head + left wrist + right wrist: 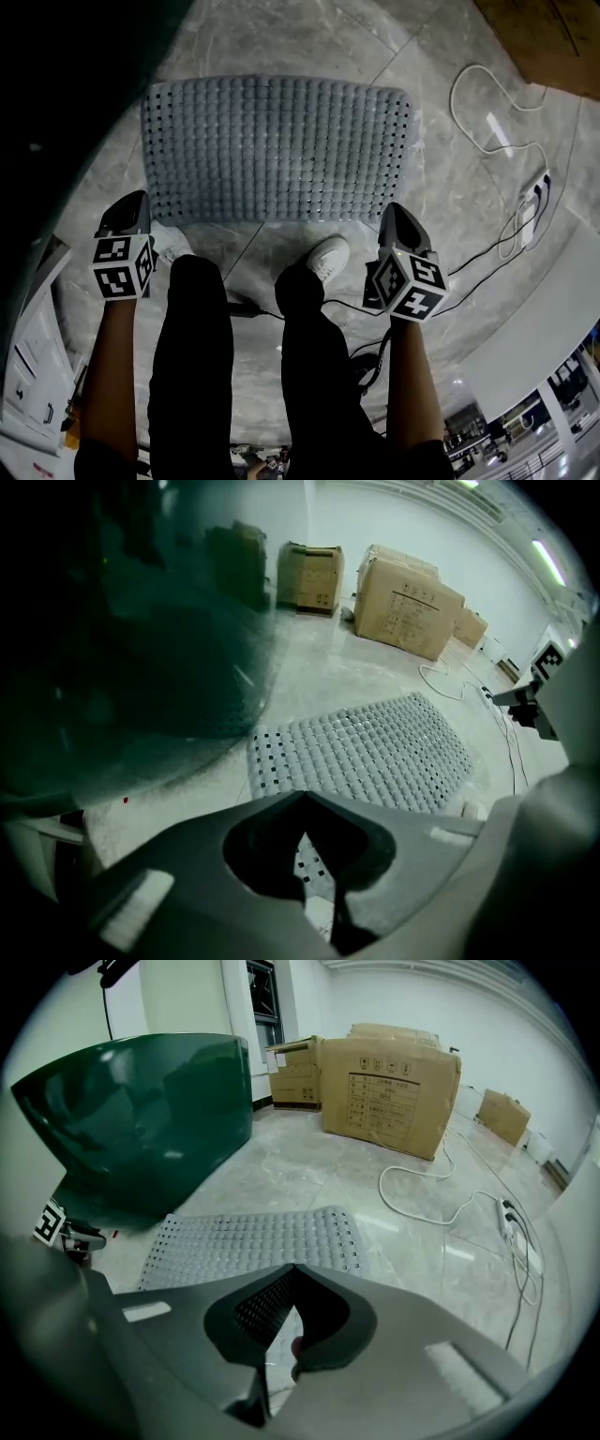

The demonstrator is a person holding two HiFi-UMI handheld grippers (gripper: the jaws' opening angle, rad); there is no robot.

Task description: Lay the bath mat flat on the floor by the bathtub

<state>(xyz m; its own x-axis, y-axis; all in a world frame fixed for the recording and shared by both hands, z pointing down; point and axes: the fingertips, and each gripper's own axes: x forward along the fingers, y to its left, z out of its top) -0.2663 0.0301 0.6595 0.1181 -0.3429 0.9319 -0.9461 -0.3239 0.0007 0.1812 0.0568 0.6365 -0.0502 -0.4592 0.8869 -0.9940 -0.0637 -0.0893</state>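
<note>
In the head view the grey bath mat (277,150) lies flat on the marble floor (309,37) beside the dark green bathtub (56,112), and the left gripper (129,201) and right gripper (397,214) hang over its two near corners. The left gripper view shows the jaws closed on nothing, with the mat (375,752) on the floor beyond their tips. The right gripper view likewise shows the jaws together and empty, with the mat (253,1237) ahead of them against the tub (141,1119).

This looks like a bare storeroom or test room: large brown cardboard boxes (389,1091) by a white wall (511,1040), and a dark green bathtub (141,1119) on grey marble-look floor tiles (309,1171).
</note>
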